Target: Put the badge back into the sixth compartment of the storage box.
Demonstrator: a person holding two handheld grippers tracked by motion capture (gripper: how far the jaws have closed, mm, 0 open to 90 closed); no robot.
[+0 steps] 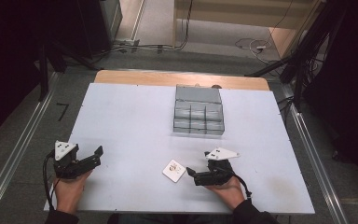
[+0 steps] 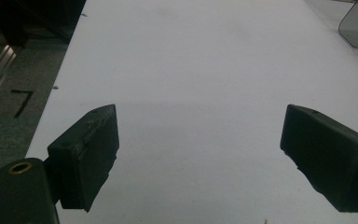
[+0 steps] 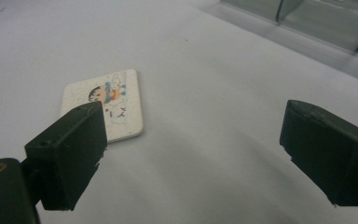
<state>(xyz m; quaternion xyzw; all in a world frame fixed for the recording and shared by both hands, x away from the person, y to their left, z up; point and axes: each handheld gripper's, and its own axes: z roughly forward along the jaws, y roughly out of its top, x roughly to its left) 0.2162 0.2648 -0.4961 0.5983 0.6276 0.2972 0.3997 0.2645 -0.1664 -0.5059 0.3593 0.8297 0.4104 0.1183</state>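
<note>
Nearest the person, both grippers held low over the white table (image 1: 121, 121), one in each hand. Left gripper (image 1: 95, 156) off at the near left, jaws spread wide, nothing between them but bare tabletop in the left gripper view, well apart from any object. Right gripper (image 1: 192, 173) at the near right, pointing left, jaws likewise released and empty, tips just beside the small white tile (image 1: 174, 170). In the right gripper view, that tile (image 3: 107, 105) lying flat on the table, partly behind the left-hand jaw, not between the two jaws; a cartoon figure printed on the top face, corners rounded, edge thin. By the look of it: light, stiff, smooth-faced, probably slick against the table and prone to skidding when nudged. Flat against the surface, so little to bite from above; best taken across two opposite edges with the jaws lowered right down to the tabletop, or first tipped up on one edge and pinched through the thickness. Hard to say whether brittle; if ceramic, a chip at a corner plausible under a hard squeeze, so a gentle closing advised. Farther off, past the middle of the table, a clear compartmented box (image 1: 198, 112) with lid raised, well apart from tile and grippers.
</note>
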